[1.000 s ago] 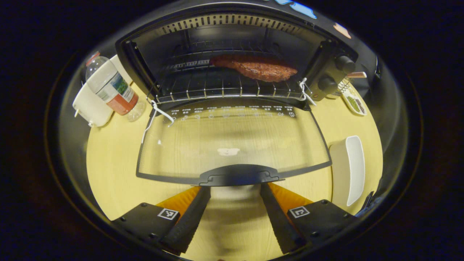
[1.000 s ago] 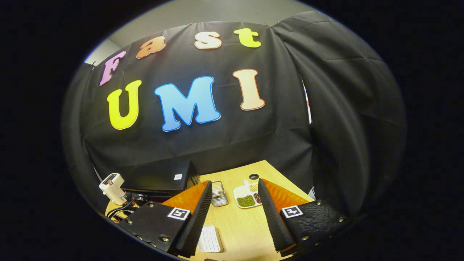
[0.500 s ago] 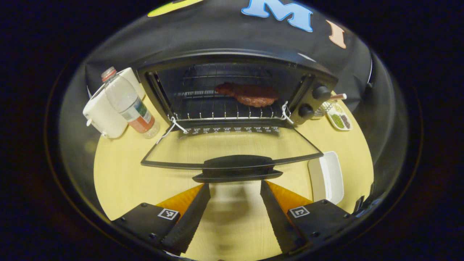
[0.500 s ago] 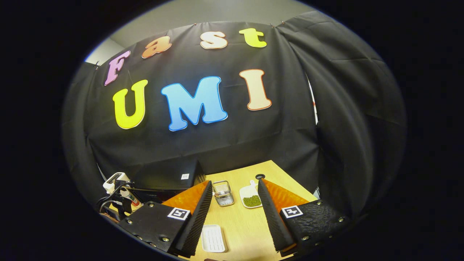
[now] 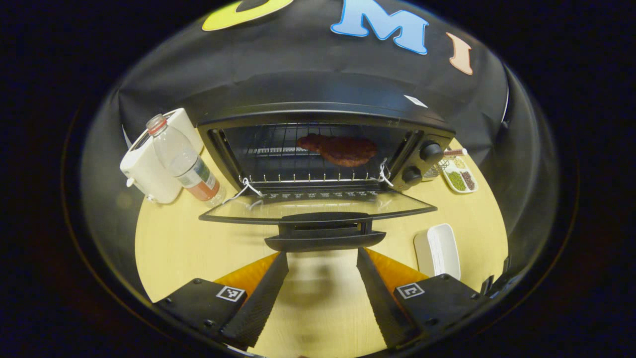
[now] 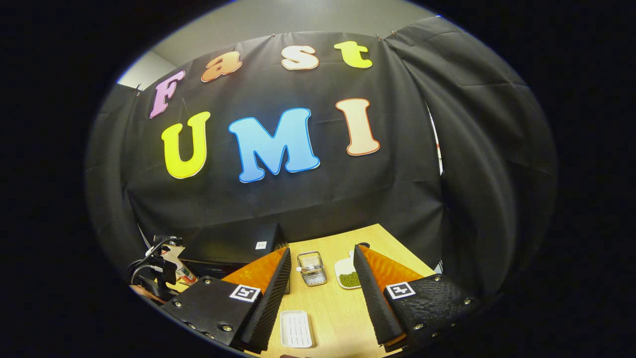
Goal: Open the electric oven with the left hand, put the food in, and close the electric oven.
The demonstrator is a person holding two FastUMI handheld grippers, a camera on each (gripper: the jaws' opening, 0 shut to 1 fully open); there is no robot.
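Oven (image 5: 318,107): being seen at the back of the counter (image 5: 174,243) in the left gripper view, black, two knobs (image 5: 431,150) on its right side. In the right gripper view the oven (image 6: 233,243) is being shown from the side, at the left.

Door (image 5: 318,209): being held down flat, fully open, glass pane facing up, handle (image 5: 325,238) toward the camera.

Food (image 5: 340,149): a brown piece being carried on the wire rack (image 5: 308,174) inside the oven, right of middle.

Left tool (image 5: 322,293): fingers being kept apart, nothing between them, just in front of the handle and below it; contact with the handle cannot be told.

Right tool (image 6: 322,293): fingers being kept apart, empty, being held above the counter (image 6: 338,313) and pointed at the wall.

Bottle (image 5: 184,161): being leaned against a white appliance (image 5: 149,169), left of the oven.

White dish (image 5: 437,246): lying right of the door; being seen also between the right tool's fingers (image 6: 296,328).

Plate of beans (image 5: 459,179) and wire basket (image 6: 311,267): standing right of the oven.
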